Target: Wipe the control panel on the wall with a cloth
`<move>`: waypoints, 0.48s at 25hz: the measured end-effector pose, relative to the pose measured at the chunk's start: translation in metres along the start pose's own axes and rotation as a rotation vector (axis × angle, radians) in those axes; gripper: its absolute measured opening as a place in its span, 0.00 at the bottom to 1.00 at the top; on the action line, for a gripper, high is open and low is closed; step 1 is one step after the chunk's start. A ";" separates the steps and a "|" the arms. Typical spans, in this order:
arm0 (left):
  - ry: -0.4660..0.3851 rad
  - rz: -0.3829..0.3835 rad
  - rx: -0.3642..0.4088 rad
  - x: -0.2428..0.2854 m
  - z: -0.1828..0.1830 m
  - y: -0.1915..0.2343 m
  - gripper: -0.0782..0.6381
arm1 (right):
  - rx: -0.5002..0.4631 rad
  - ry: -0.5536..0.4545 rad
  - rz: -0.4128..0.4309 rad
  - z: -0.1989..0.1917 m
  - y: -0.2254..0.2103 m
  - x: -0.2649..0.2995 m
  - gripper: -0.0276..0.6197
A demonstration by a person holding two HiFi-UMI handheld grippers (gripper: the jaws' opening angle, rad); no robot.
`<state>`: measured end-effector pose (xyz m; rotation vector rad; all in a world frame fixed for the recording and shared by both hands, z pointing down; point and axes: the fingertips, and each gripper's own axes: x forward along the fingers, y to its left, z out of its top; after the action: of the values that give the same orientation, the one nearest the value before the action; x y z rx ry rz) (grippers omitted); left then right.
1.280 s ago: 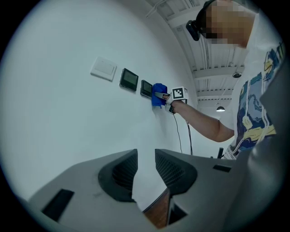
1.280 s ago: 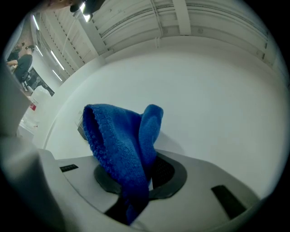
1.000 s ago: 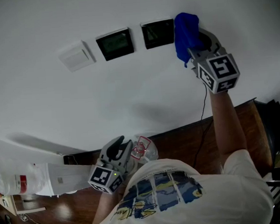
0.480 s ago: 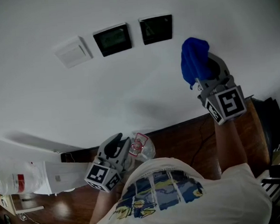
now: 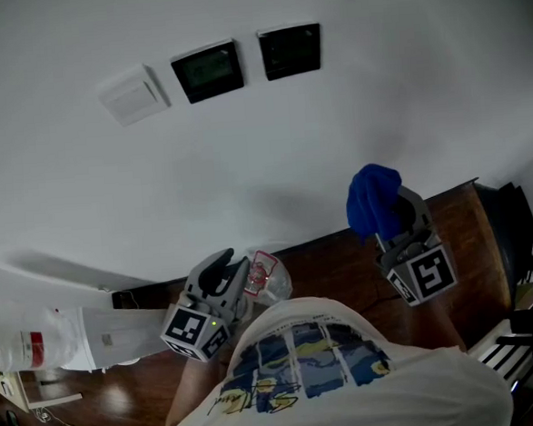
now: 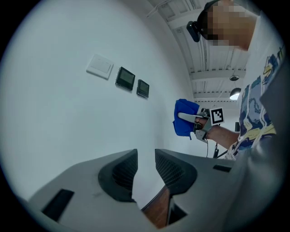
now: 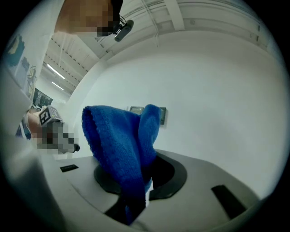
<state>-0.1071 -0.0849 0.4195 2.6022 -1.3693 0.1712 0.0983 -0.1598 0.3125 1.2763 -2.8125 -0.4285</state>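
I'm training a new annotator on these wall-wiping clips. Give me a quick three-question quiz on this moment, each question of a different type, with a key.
1. True or false: the blue cloth is pressed against one of the dark panels.
2. The left gripper has its jaws: A. shut on the cloth; B. slightly apart with nothing between them; C. shut on a cable.
3. Fill in: beside the white switch plate, the wall carries ___ dark panels.

Key
1. False: the right gripper holds it well below them.
2. B
3. two
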 end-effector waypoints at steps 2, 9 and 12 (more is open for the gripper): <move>0.003 -0.005 0.002 0.001 0.000 -0.002 0.24 | 0.012 0.008 0.002 -0.006 0.006 -0.007 0.19; -0.003 -0.010 0.014 0.000 0.000 -0.005 0.24 | 0.015 0.013 0.000 -0.009 0.013 -0.014 0.19; -0.004 -0.007 0.010 0.000 0.000 -0.005 0.24 | 0.021 0.014 0.008 -0.009 0.015 -0.012 0.19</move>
<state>-0.1029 -0.0815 0.4190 2.6171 -1.3641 0.1725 0.0965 -0.1431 0.3258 1.2663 -2.8171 -0.3893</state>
